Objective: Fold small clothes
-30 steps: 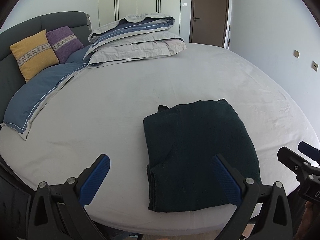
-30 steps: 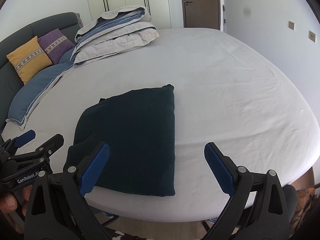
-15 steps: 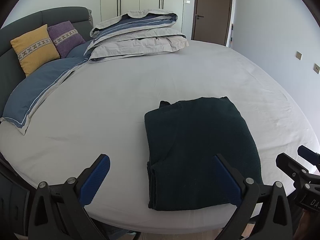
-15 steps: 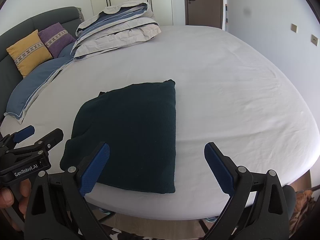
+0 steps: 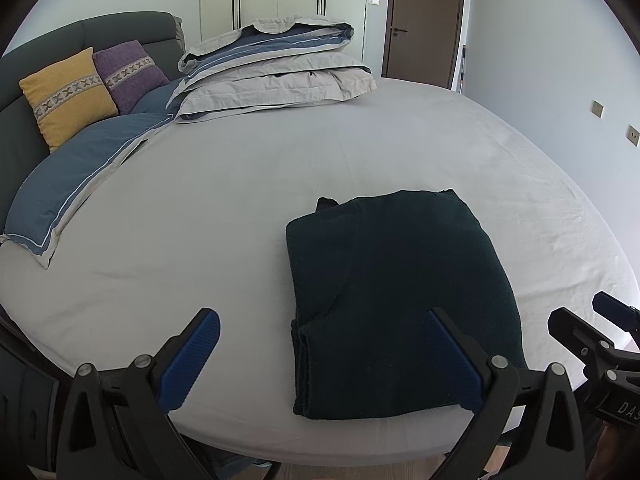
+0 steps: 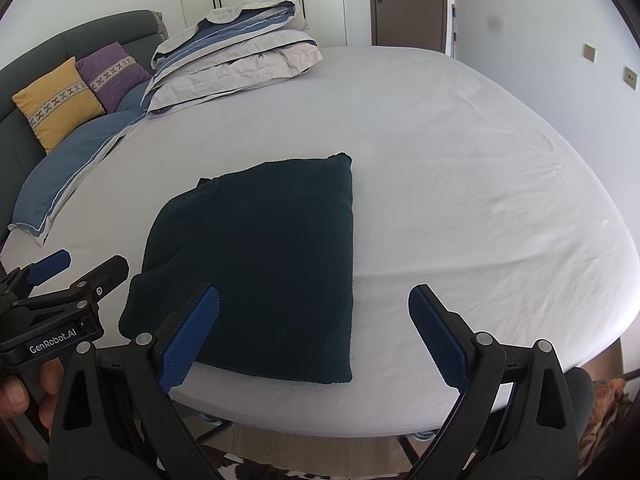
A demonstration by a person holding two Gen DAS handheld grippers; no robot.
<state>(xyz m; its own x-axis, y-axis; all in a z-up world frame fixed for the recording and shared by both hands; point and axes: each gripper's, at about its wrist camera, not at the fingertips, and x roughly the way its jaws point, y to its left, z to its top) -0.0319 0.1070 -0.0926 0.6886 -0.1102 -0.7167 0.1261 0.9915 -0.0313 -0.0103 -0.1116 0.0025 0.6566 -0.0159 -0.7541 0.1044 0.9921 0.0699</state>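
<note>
Where the right wrist view alone catches a person's fingers on the handle at far left, the left wrist view alone shows the layered fold edges of the dark green garment. Left to right: yellow cushion, purple cushion, blue pillow, stacked grey-blue duvet, then the nubbly, roughly square folded garment flat near the front edge of the smooth white rounded bed. Left gripper and right gripper, black frames with ribbed blue pads, both gape wide, empty, held above the bed's front edge.
</note>
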